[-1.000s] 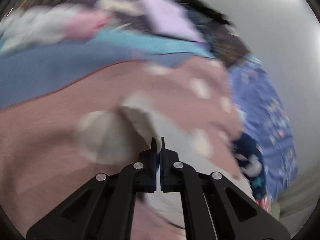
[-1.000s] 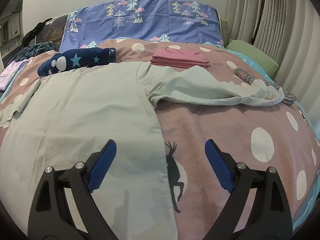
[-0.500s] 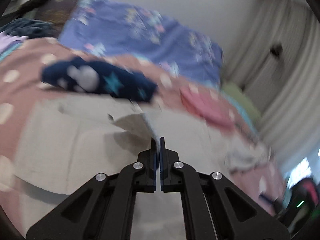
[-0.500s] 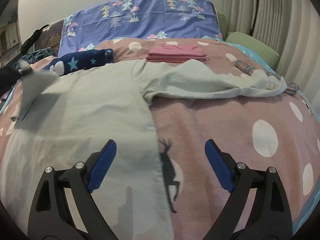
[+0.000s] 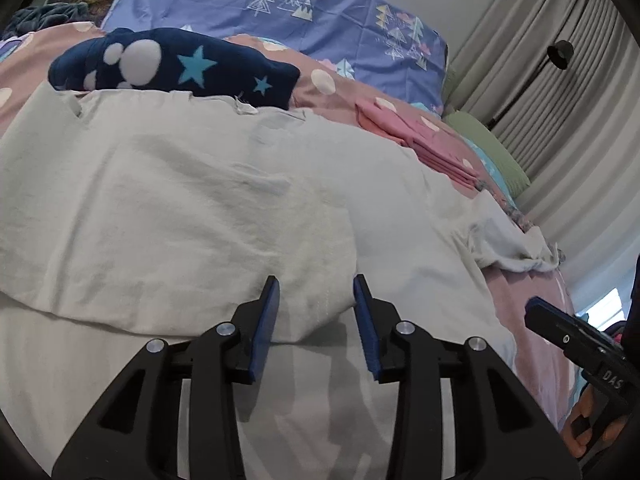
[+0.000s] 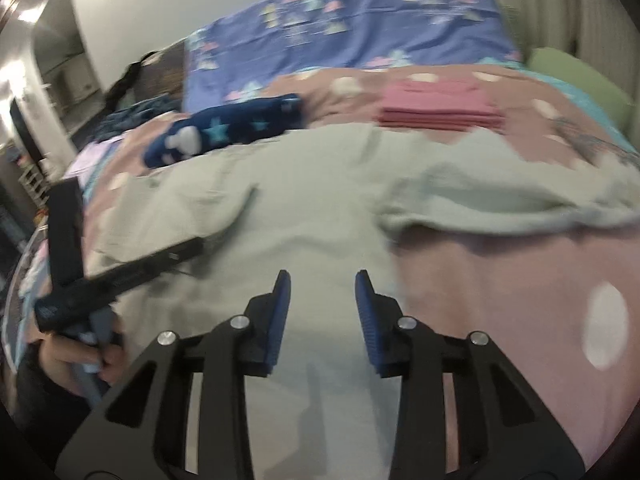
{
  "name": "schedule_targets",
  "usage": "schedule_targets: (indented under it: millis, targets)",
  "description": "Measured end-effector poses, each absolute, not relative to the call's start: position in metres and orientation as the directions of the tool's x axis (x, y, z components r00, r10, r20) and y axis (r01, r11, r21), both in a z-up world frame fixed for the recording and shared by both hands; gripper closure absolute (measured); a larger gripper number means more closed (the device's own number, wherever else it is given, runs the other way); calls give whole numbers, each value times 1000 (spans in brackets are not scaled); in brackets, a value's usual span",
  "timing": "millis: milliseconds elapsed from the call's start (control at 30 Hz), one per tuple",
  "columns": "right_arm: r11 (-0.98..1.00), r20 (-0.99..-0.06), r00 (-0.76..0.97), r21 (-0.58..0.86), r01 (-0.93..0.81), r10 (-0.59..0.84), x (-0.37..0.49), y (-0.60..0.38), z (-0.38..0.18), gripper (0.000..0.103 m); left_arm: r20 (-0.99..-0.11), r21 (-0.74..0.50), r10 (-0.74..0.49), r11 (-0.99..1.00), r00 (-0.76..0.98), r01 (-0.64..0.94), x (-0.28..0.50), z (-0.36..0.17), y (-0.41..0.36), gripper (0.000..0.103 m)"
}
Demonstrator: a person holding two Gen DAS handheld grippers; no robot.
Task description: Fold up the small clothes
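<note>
A pale grey-green garment (image 5: 192,208) lies spread on the pink dotted bedspread (image 5: 532,320), its left part folded over onto the body. My left gripper (image 5: 316,292) is open and empty, just above the folded edge. In the right wrist view the same garment (image 6: 304,216) fills the middle, with one sleeve (image 6: 500,204) stretched out to the right. My right gripper (image 6: 322,284) is open and empty over the garment's lower middle. The left gripper (image 6: 120,268) shows at the left of that view; the right gripper (image 5: 576,340) shows at the right edge of the left wrist view.
A navy star-print garment (image 5: 172,64) lies beyond the pale one. A folded pink stack (image 5: 424,140) sits at the back right, also in the right wrist view (image 6: 440,108). A purple tree-print pillow (image 5: 280,12), a green cushion (image 5: 492,152) and curtains (image 5: 560,100) are behind.
My left gripper carried the garment's left part across onto the body, then opened and let it go. My right gripper narrowed its opening and shifted left over the garment.
</note>
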State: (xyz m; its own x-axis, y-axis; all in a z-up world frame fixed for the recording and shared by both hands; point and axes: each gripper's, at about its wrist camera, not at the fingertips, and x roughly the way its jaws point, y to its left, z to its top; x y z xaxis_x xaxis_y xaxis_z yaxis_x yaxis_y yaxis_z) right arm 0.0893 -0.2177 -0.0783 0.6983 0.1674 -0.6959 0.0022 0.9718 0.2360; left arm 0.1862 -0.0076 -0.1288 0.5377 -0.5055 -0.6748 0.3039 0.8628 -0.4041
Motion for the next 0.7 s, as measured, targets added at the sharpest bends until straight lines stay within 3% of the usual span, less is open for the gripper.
schedule_targets:
  millis: [133, 300, 333, 433, 500, 533, 567, 600, 633, 700]
  targets:
    - [952, -706, 649, 287, -104, 283, 124, -196, -85, 68, -678, -395, -501, 866, 538, 308, 185, -132, -10, 65]
    - [908, -735, 550, 402, -117, 396, 182, -185, -98, 65, -688, -350, -481, 876, 543, 331, 181, -132, -19, 65]
    - [895, -740, 520, 428, -123, 426, 197, -179, -101, 63, -689, -347, -480, 877, 543, 333, 182, -132, -20, 65]
    - [871, -750, 465, 479, -110, 471, 229, -168, -110, 43, -692, -346, -480, 876, 539, 335, 184, -133, -21, 65]
    - [859, -758, 435, 507, -74, 485, 247, -162, -120, 42, -696, -348, -481, 875, 533, 336, 185, -134, -21, 71]
    - [856, -764, 422, 514, -59, 488, 254, -158, -125, 47, -698, -352, -487, 872, 525, 341, 187, -135, -21, 87]
    - [861, -773, 419, 506, -47, 477, 259, -154, -129, 72, -701, -364, -499, 864, 509, 347, 189, -137, -21, 99]
    - [871, -779, 424, 489, -51, 462, 263, -150, -130, 93, -703, -377, -510, 858, 496, 348, 191, -138, -22, 101]
    - [878, -786, 418, 473, -69, 456, 266, -146, -129, 101, -699, -384, -514, 856, 497, 345, 192, -137, -21, 101]
    - [865, -759, 442, 496, -83, 478, 266, -148, -118, 101, -676, -419, -540, 841, 501, 341, 192, -130, -20, 102]
